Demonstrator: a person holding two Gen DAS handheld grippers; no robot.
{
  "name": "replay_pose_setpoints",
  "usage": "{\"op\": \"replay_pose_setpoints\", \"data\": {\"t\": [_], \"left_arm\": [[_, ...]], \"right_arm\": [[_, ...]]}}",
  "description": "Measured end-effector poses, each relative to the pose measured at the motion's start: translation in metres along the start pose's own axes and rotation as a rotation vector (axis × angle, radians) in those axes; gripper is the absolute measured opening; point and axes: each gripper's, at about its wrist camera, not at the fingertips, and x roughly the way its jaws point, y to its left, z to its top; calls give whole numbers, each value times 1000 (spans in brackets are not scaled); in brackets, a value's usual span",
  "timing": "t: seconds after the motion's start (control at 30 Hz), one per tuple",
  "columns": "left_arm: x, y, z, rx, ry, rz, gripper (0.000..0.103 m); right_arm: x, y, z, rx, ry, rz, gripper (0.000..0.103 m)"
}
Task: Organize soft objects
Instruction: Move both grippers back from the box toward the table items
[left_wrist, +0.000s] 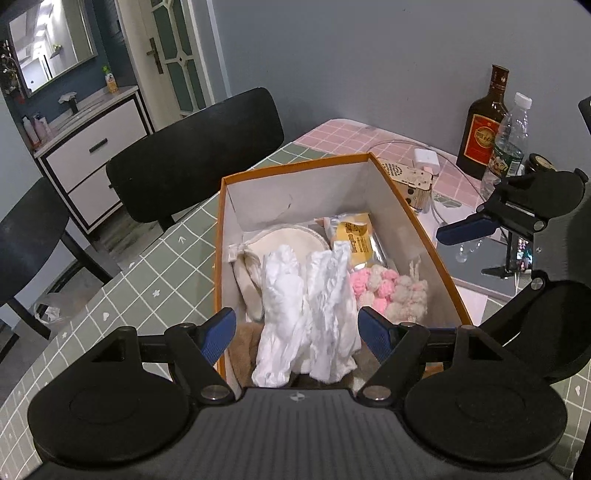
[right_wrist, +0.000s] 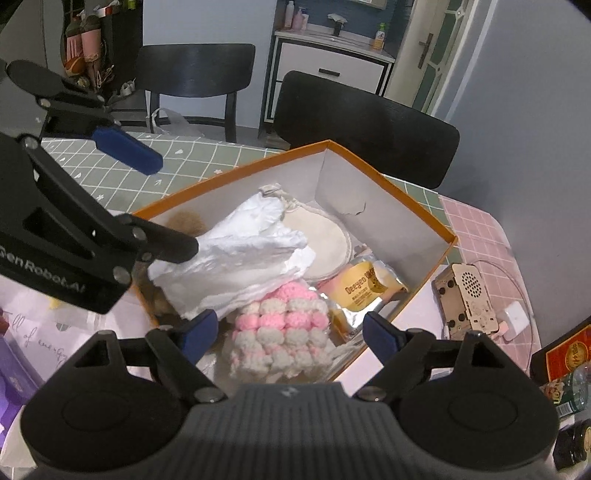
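You have the box (left_wrist: 406, 206) standing on the tabletop (left_wrist: 129, 280), with two chairs (left_wrist: 195, 147) behind its far edge. Inside, the crumpled cloth (left_wrist: 310, 306) lies at the near end, the knitted piece (left_wrist: 388, 291) just to its right, the round pad (left_wrist: 291, 240) behind the cloth and the snack packet (left_wrist: 354, 236) behind the knitted piece. Right of the box sit a small wooden device (left_wrist: 410, 181), a charger (left_wrist: 424, 158) and two bottles (left_wrist: 484, 125).

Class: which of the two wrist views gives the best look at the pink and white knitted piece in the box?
The right wrist view: the knit lies unobstructed between that gripper's open fingers. In the left wrist view, it sits partly hidden behind the white cloth.
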Motion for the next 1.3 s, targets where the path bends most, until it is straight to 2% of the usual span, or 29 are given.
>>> {"op": "replay_pose_setpoints", "data": {"t": [0.2,0.33,0.5,0.77,1.0,1.2,1.3], "left_arm": [[-17,-1,-25,-9,-32,-14,88],[-26,4,-56,-14,-17,-21,88],[-53,12,-92,-49,-64,-44,88],[-77,18,-145,-69,-74,-71,88],[-95,34,-174,-101,-89,-45,88],[-134,50,-229,-125,-145,11,88],[-150,56,-259,-138,-147,51,88]], "right_arm": [[-11,19,-6,-27,0,1,84],[-15,34,-18,-39,-5,40,84],[-18,54,-36,-63,-18,75,84],[-35,89,-68,-103,-37,156,84],[-43,104,-92,-54,-71,221,84],[-49,112,-118,-62,-62,241,84],[-49,116,-133,-65,-41,267,84]]}}
